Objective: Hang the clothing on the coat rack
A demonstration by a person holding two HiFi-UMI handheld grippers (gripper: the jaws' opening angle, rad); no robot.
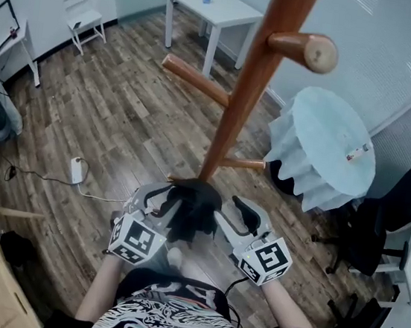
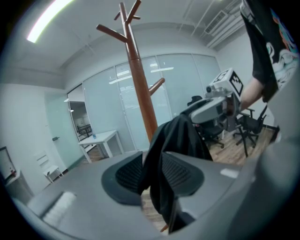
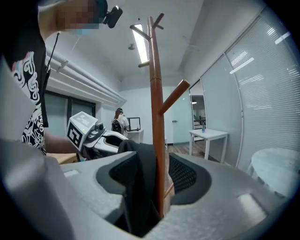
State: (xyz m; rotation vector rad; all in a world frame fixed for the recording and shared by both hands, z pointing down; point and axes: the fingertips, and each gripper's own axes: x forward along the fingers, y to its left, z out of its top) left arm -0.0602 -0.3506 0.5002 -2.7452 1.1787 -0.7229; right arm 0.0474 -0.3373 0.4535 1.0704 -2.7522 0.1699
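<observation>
A: Where is the black fabric garment [image 1: 193, 209]?

B: It is bunched against the trunk of the tall brown wooden coat rack [image 1: 251, 75]. It sits lower than the long pegs, above the grey-brown plank floor [image 1: 121, 118], right between the two grippers.

A: Is the left gripper [image 2: 152, 174] gripping it?

B: Yes. Its two ribbed pads are clamped on a fold of the cloth, which fills the narrow gap and drapes down past them.

A: And the right gripper [image 3: 158, 177]?

B: Released. Its jaws stand wide, with both the cloth and the rack's trunk in the gap, and the pads press on neither.

A: Is the garment on a peg?

B: I cannot tell — what may be a short peg end shows just beside the cloth in the head view, but the fabric hides whatever bears it.
</observation>
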